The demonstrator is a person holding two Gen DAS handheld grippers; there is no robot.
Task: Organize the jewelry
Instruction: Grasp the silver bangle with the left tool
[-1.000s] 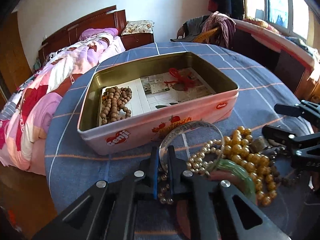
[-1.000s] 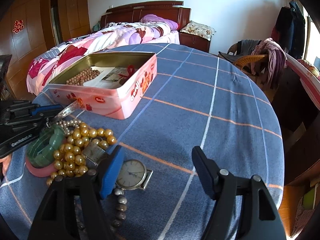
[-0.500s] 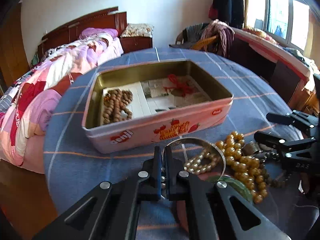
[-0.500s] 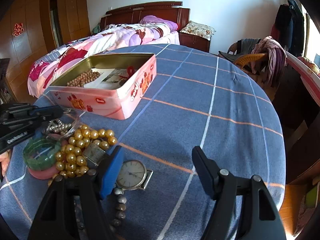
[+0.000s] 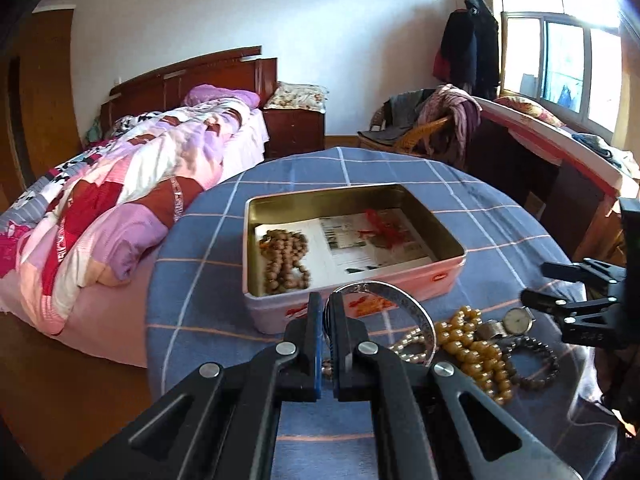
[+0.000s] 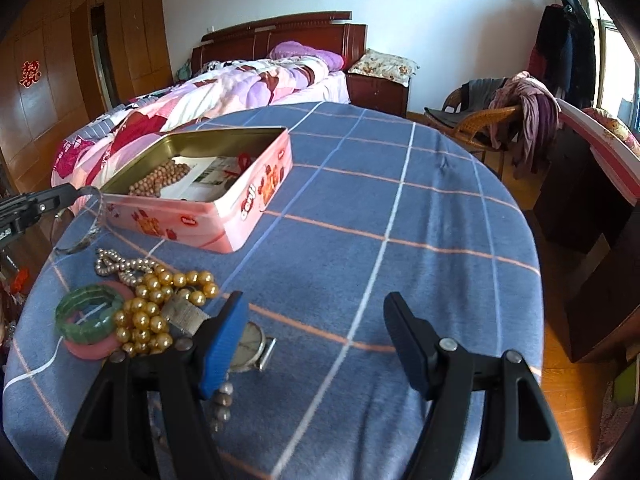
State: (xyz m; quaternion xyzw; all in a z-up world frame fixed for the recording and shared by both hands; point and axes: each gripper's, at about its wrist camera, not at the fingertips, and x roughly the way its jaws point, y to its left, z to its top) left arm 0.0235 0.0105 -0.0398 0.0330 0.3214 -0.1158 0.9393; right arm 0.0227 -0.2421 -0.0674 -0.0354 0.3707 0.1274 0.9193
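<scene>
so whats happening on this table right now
A person is sorting jewelry with a hand-held gripper in each hand. The left gripper is shut on a silver bangle, held up near the pink tin, which already holds brown beads. The right gripper hangs open over the watch, beside the gold beads and green bangle on the table.

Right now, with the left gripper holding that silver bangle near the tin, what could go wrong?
The left gripper pinches only the thin rim of the silver bangle, so it could swing or slip out. Hanging low in the right wrist view, it might clip the tin wall or snag the pearl strand beneath.
</scene>
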